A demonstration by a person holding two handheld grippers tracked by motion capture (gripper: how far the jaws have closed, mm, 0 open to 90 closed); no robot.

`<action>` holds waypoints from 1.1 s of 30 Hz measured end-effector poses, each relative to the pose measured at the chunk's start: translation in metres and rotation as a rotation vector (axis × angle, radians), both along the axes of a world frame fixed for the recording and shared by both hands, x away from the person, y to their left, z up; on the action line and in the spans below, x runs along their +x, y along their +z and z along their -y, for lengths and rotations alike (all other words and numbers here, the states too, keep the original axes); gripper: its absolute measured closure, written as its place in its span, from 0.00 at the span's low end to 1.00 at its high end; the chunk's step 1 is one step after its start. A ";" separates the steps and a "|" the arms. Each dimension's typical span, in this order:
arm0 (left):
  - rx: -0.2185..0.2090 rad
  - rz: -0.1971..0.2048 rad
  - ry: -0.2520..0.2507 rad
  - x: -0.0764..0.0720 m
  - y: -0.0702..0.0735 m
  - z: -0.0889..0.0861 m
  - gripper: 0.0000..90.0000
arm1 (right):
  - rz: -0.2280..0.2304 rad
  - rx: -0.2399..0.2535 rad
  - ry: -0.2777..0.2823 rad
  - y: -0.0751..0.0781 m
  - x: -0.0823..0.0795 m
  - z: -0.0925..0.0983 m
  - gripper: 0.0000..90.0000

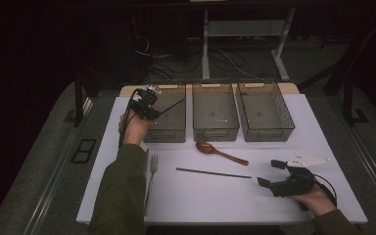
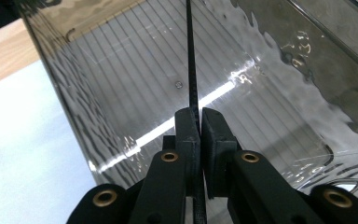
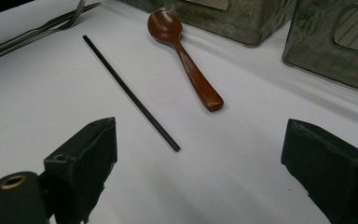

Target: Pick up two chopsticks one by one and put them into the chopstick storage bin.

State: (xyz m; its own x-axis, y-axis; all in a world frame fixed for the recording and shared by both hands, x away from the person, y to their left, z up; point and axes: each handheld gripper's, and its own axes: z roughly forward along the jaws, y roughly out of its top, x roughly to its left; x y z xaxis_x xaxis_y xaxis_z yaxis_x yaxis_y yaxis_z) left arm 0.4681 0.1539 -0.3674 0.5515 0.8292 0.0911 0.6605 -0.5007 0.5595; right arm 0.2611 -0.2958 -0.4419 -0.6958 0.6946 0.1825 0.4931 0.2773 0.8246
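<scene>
While the right gripper [image 3: 198,163] rests on the white table [image 1: 225,196] with jaws spread, the left gripper [image 2: 200,122] pinches a thin black stick [image 2: 191,56] whose far end slants over the leftmost grey bin [image 1: 169,128].

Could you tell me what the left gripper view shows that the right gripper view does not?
Left gripper view alone: the left claw shut on a thin black chopstick, poised over the ribbed inside of a smoky bin. Right gripper view alone: the open right claw, a wooden spoon, a second chopstick lying flat, and a fork. Both: the white table.
</scene>
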 end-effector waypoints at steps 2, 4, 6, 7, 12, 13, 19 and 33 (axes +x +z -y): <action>-0.003 -0.008 -0.004 0.000 -0.001 0.000 0.95 | 0.004 0.000 0.001 0.000 0.000 0.000 0.12; 0.003 -0.011 -0.005 0.000 -0.001 0.000 0.95 | 0.004 0.000 0.001 0.000 0.000 0.000 0.12; -0.007 -0.022 -0.006 0.000 -0.001 0.000 0.94 | 0.000 0.000 -0.001 0.000 0.000 0.000 0.12; -0.012 -0.025 -0.014 0.000 -0.002 -0.001 0.93 | 0.002 0.000 0.000 0.000 0.000 0.000 0.12; -0.017 0.013 -0.005 -0.002 0.001 -0.001 0.75 | 0.004 0.001 0.000 0.000 0.000 0.000 0.12; -0.019 0.017 -0.012 -0.003 0.002 -0.002 0.73 | 0.002 -0.001 0.000 0.000 0.000 0.000 0.12; -0.081 0.049 -0.060 -0.011 0.008 -0.002 0.61 | -0.002 -0.002 -0.001 0.000 0.000 -0.001 0.12; -0.258 0.105 -0.259 -0.051 0.022 0.005 0.42 | 0.000 -0.006 -0.006 0.000 0.000 -0.001 0.12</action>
State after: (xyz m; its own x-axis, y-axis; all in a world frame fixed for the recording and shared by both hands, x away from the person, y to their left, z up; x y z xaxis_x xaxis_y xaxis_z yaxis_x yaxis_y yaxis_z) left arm 0.4169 0.1494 -0.3454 0.7448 0.6664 -0.0352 0.4626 -0.4775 0.7470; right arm 0.2609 -0.2953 -0.4421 -0.6914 0.7001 0.1785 0.4947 0.2788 0.8231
